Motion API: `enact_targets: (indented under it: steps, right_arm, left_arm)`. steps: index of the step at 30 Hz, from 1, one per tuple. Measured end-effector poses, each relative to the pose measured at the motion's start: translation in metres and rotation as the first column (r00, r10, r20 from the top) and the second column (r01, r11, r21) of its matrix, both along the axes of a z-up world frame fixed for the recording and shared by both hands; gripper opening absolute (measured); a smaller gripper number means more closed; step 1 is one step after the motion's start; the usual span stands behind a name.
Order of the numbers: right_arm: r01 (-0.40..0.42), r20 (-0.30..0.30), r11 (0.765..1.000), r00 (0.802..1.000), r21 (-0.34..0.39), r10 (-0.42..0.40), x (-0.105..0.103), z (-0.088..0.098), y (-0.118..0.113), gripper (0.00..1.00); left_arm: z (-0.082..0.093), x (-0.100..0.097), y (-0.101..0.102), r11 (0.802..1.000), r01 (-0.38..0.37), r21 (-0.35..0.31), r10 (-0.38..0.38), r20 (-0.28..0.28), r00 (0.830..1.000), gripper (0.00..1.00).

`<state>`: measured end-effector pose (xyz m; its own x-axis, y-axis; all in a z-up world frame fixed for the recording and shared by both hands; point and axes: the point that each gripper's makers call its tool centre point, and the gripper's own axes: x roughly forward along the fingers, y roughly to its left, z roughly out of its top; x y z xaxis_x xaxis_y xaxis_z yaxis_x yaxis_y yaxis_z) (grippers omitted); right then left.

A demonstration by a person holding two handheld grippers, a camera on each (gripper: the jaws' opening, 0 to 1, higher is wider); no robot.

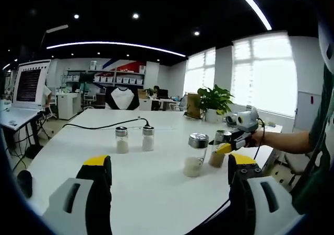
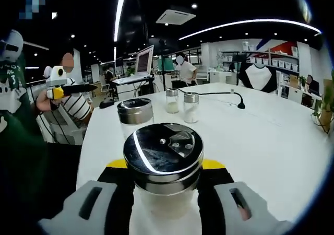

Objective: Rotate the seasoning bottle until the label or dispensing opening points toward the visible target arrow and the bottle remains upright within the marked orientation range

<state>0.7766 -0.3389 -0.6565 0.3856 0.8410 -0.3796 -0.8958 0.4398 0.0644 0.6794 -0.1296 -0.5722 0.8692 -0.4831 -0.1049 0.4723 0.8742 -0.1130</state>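
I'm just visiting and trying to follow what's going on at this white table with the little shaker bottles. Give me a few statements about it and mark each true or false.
1. The right gripper is closed on a seasoning bottle. True.
2. That bottle is lying on its side. False: it stands upright, its metal lid facing up.
3. The left gripper is holding a bottle too. False: its jaws are apart with nothing between them.
4. Two small shakers stand side by side near a black cable. True.
5. The table is dark wood. False: it is white.
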Motion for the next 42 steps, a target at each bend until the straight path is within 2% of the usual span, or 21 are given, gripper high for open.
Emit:
enact_targets:
  steps: [29,34,42]
  right_arm:
    - [0.001,0.026,1.000,1.000,-0.003,0.000,0.0010,-0.0007,-0.0012,0.44]
    - [0.033,0.028,0.999,0.999,0.001,-0.033,0.0013,-0.0010,-0.0017,0.44]
    - [0.091,0.024,0.996,0.996,0.001,-0.091,0.0034,-0.0014,-0.0031,0.44]
  left_arm:
    - [-0.0029,-0.0034,-0.0032,1.000,0.002,0.002,-0.002,-0.013,1.000,0.98]
    - [-0.0033,-0.0009,0.0003,1.000,-0.012,-0.004,0.012,-0.020,1.000,1.00]
    - [0.0015,0.0052,-0.0003,1.000,-0.005,0.003,0.005,0.001,1.000,1.00]
